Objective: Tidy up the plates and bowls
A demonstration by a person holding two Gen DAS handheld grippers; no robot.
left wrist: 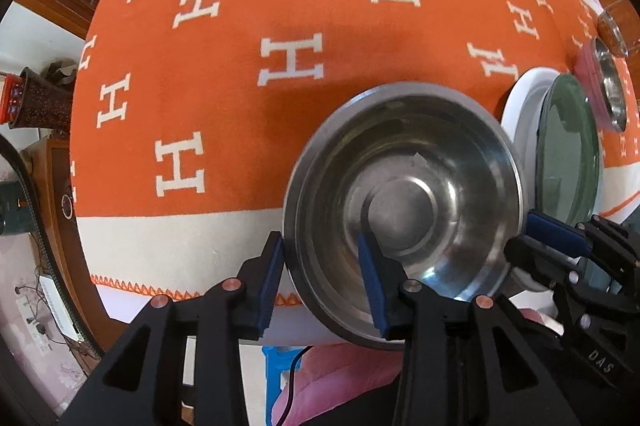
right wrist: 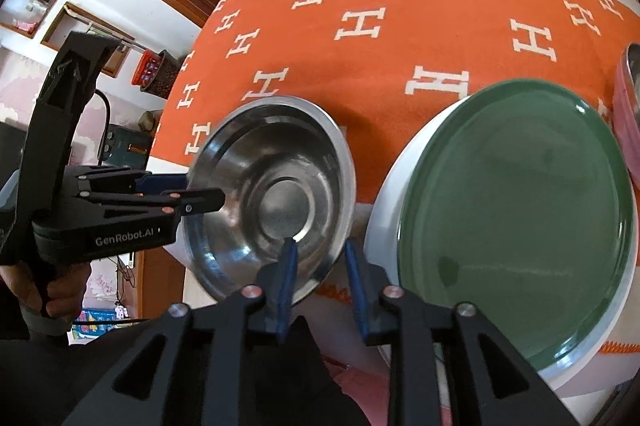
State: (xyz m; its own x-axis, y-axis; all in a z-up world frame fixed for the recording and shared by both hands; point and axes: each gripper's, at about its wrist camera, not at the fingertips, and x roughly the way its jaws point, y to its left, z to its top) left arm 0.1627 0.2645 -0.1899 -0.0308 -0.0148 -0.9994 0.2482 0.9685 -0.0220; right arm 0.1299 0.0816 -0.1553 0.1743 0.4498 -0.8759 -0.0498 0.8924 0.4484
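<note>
Across the worktop (left wrist: 224,129) lies an orange cloth with white H letters and a cream border; dark wooden cabinets and pale walls ring the room behind it. Near the front edge sits the steel bowl (left wrist: 404,209), upright and empty. The left hand-held gripper (left wrist: 324,282) straddles the bowl's near-left rim — one blue pad outside the wall, the other inside the bowl — and a gap shows at the outer pad, so its jaws stand apart and are not clamped. The right hand-held gripper (right wrist: 318,286) straddles the bowl's rim on the other side: one pad dips inside, the other hangs outside over the cloth, jaws apart, not pressing on the metal. In the right wrist view a hand (right wrist: 60,290) holds the left tool by its grip. Just beside the bowl on its right sits a green plate (right wrist: 516,222) stacked on a white plate (right wrist: 384,226), close to the right tool's outer finger. Farther right stands a pink bowl (left wrist: 588,65) with a steel liner.
</note>
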